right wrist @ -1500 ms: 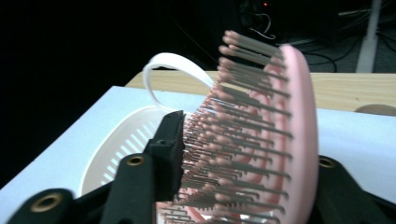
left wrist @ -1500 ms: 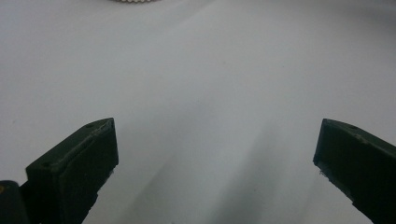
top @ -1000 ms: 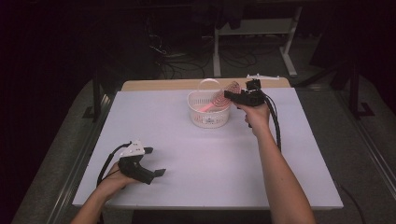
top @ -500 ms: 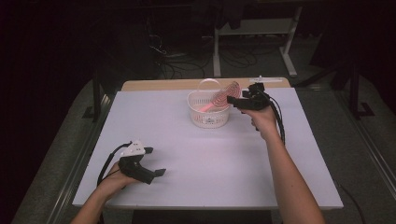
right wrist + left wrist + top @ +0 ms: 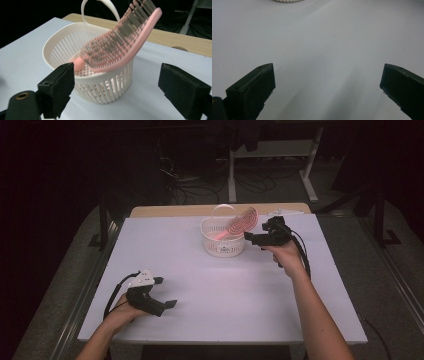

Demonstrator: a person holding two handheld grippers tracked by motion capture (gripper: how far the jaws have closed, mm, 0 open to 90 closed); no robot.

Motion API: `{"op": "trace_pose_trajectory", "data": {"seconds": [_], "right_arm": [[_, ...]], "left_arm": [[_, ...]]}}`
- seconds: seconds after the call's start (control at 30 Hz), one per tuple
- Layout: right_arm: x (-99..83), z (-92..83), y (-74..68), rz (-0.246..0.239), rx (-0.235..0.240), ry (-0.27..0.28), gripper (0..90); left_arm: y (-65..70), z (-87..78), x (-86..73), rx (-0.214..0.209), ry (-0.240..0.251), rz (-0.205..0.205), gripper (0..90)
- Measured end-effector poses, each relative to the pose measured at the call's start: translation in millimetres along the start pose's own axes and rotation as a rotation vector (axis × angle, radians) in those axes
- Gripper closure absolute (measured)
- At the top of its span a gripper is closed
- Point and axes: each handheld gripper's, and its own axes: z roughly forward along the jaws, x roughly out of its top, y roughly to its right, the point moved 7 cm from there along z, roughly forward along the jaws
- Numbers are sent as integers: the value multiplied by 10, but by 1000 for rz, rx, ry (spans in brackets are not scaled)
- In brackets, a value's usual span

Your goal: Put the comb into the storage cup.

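A pink hairbrush (image 5: 120, 45) (image 5: 241, 223) lies slanted in a white slotted basket (image 5: 62, 42) (image 5: 222, 247), its handle down inside and its bristled head resting over the rim. My right gripper (image 5: 251, 239) (image 5: 115, 90) hangs open just right of the basket, jaws wide apart and pointing at it, nothing between them. My left gripper (image 5: 165, 292) (image 5: 327, 87) rests open near the table's front left, with bare white tabletop between its jaws.
The white table (image 5: 220, 290) has a wooden strip (image 5: 170, 211) along its far edge. The basket's looped handle (image 5: 100, 7) stands upright at the back. Dark floor with cables and metal stands lies beyond the table.
My right gripper has drawn back from above the basket, moving right and toward the person and lowering. The brush stays in the basket. My left gripper has not moved.
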Motion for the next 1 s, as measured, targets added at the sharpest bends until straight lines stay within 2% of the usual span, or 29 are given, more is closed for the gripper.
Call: {"op": "trace_pose_trajectory", "data": {"seconds": [0.17, 0.33, 0.77, 1.0], "right_arm": [[-88, -78, -21, -4, 11, 0, 82], [-210, -117, -75, -40, 16, -24, 0], [-425, -291, -240, -100, 23, -19, 0], [-586, -381, -346, -124, 38, -34, 0]], "left_arm": [[-6, -3, -4, 3, 0, -5, 0], [-19, -15, -1, 6, 3, -10, 0], [-39, -75, 25, 3, 17, -29, 0], [-48, -98, 32, 2, 20, -28, 0]]}}
